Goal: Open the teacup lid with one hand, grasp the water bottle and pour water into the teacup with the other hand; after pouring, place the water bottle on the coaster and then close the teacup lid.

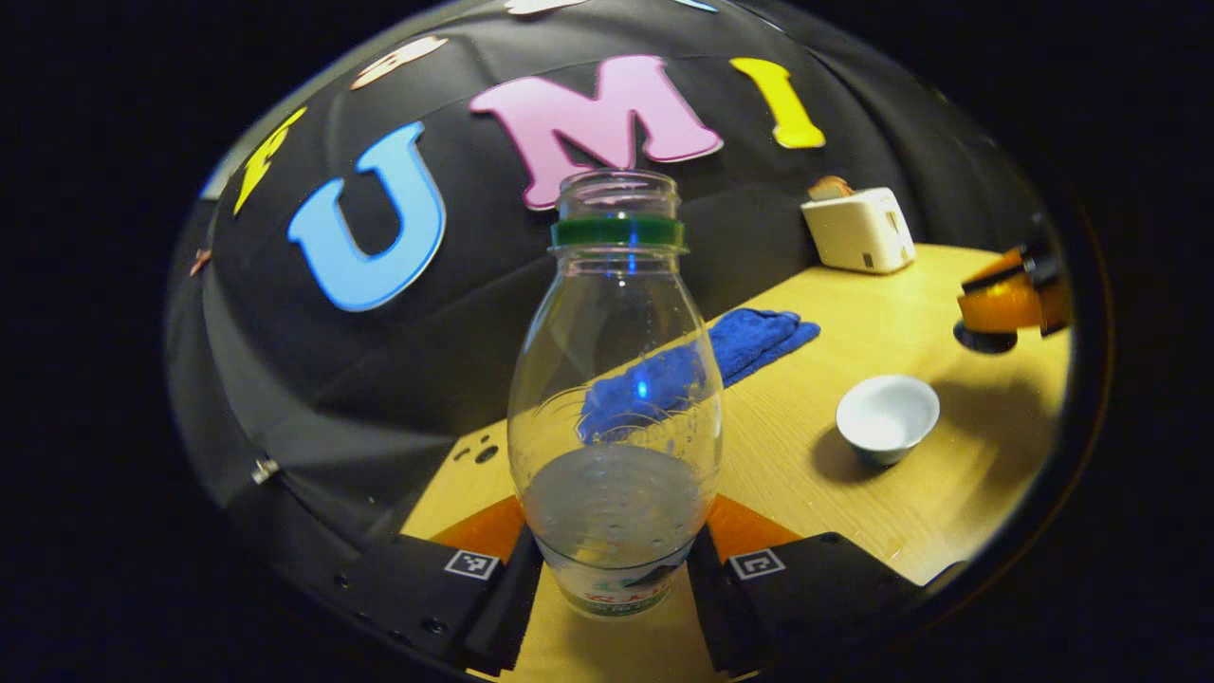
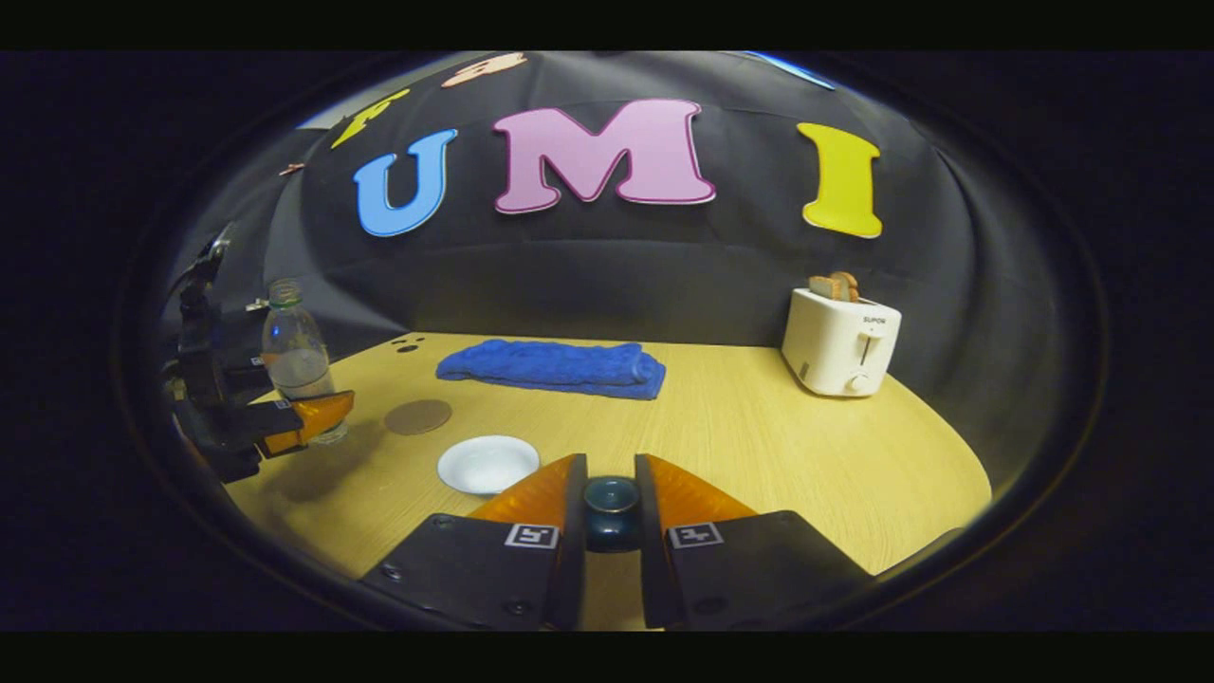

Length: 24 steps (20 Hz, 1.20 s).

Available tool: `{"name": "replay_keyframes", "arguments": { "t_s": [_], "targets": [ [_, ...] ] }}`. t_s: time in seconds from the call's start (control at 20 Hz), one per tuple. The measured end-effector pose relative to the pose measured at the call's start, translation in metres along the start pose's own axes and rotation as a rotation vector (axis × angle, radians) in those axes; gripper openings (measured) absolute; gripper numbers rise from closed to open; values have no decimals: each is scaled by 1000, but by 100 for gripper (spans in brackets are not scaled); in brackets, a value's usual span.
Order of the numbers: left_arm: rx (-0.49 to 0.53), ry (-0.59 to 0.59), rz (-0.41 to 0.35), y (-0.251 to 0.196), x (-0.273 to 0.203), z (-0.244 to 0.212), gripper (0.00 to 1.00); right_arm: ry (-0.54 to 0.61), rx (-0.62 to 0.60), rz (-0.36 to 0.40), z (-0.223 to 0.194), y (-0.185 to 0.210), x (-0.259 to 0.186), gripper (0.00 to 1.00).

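A clear, uncapped water bottle (image 1: 615, 398) with a green neck ring, about a third full, stands upright between the fingers of my left gripper (image 1: 615, 531), which is shut on its lower body. In the right gripper view the same bottle (image 2: 296, 353) is at the far left, just left of a round brown coaster (image 2: 417, 416). My right gripper (image 2: 612, 484) is shut on the dark teacup lid (image 2: 612, 512), held above the table. The white teacup (image 2: 487, 464) sits uncovered below and to its left, and in the left gripper view the teacup (image 1: 887, 417) is to the bottle's right.
A folded blue towel (image 2: 555, 367) lies at the back of the wooden table (image 2: 759, 446). A white toaster (image 2: 839, 341) holding bread stands at the back right. The black cloth wall closes the table off behind.
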<state>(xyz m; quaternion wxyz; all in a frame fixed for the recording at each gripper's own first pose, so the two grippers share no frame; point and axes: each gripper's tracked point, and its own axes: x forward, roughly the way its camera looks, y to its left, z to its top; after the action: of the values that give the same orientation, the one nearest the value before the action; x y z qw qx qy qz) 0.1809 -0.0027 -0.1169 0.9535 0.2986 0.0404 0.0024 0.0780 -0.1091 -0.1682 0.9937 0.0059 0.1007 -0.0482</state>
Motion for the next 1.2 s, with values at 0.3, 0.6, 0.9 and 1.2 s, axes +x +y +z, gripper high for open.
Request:
{"name": "replay_keyframes", "arguments": {
  "t_s": [0.3, 0.6, 0.9, 1.2],
  "targets": [
    [285, -15, -24, -17, 10, 6, 73, 26, 10, -50, -12, -23, -9, 22],
    [465, 4, -66, -32, 26, 3, 73, 31, -14, -78, -16, -36, -17, 27],
    [648, 51, -120, -43, 40, -3, 73, 31, -31, -70, -26, -35, -24, 28],
    [815, 76, -161, -55, 50, -6, 74, 45, -22, -69, -32, -37, -34, 27]
  ]
}}
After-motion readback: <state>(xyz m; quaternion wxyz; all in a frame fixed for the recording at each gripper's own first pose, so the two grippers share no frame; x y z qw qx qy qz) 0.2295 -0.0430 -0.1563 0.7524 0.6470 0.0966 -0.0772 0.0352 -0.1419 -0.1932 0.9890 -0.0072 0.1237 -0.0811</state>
